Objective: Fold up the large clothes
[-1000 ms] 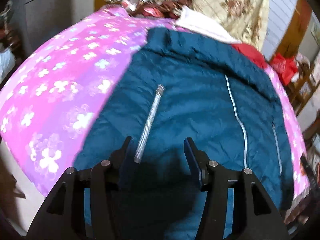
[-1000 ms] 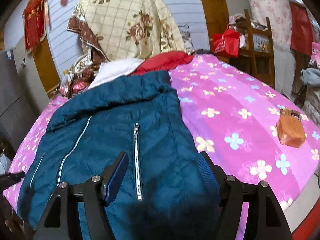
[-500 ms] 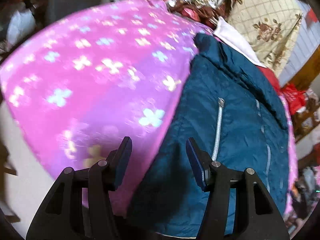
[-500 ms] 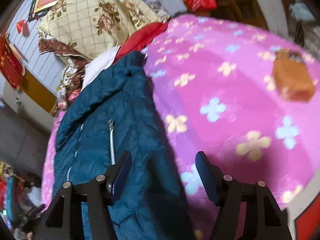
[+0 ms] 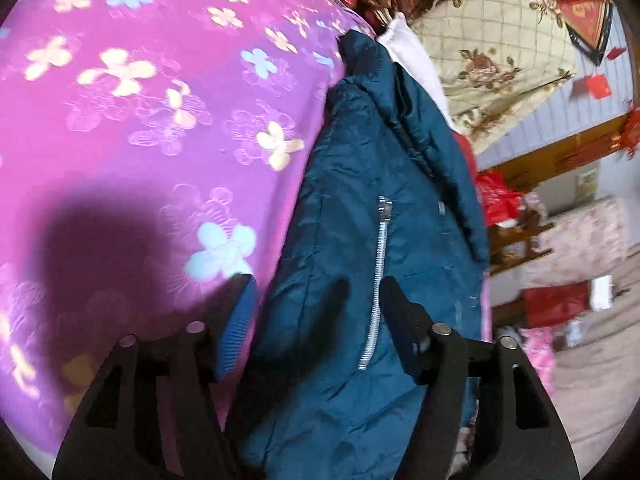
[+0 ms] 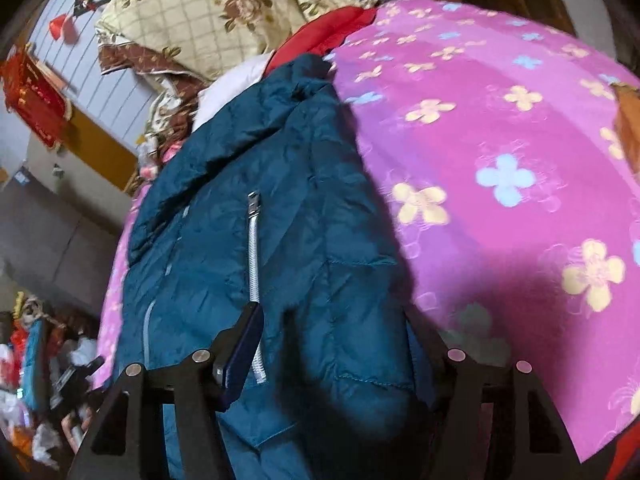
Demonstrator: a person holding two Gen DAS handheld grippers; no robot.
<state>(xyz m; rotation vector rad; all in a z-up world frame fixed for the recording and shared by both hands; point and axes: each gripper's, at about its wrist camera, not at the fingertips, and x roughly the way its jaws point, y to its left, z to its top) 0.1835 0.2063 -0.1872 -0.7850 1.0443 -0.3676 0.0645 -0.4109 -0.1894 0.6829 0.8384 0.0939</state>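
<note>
**Both claws straddling the jacket's side edges, nothing gripped yet**

My worry is a thin catch. The teal puffer jacket (image 5: 360,208) is slick and padded, so if I close on the outer shell alone, the top layer may slide out of the pads or lift without the layer beneath, and the fold will come over crooked. I could also pinch the pink flowered bedspread (image 5: 132,128) together with the hem and drag it.

The left gripper (image 5: 316,304) has just been widening its jaws; they stand wide, with the jacket's left edge lying between them and the pocket zipper (image 5: 378,280) just inside the far finger. One pad hangs over bare bedspread, the other over fabric; neither presses.

The right gripper (image 6: 332,344) is equally wide over the jacket's opposite edge, its pads not pressing either.

The jacket lies front up along the bed, collar toward the piled bedding (image 6: 224,4) at the head end, hem at the near edge by me.
</note>
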